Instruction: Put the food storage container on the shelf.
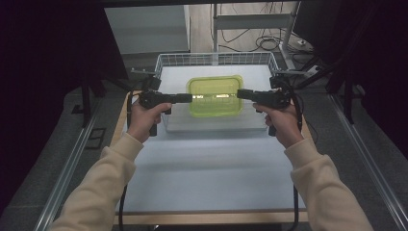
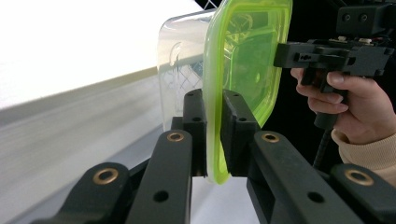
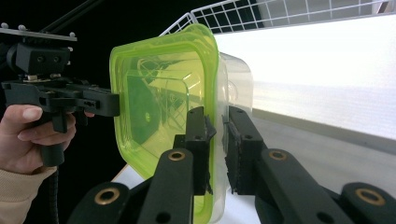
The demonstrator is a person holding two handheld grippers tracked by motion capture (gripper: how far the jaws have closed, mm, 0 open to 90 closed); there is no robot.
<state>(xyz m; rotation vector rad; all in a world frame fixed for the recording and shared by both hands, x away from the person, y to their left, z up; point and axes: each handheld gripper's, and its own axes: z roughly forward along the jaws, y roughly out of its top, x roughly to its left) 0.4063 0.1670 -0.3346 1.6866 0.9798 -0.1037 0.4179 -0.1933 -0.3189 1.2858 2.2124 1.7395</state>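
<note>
Here both sets of jaws are clamped on opposite rim edges of the green-lidded container [image 1: 215, 96], left gripper [image 1: 188, 98] and right gripper [image 1: 240, 93] facing inward, with it held above the wire basket [image 1: 216, 59] on the worktop [image 1: 202, 168]. If only the lid is pinched, the clear tub could be shed; uneven pulling could twist it free.

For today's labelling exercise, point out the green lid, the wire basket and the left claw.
green lid [image 1: 214, 91], high view, its top face
wire basket [image 1: 216, 58], high view, its far rim
left claw [image 2: 214, 135], left gripper view, between its fingertips
</note>
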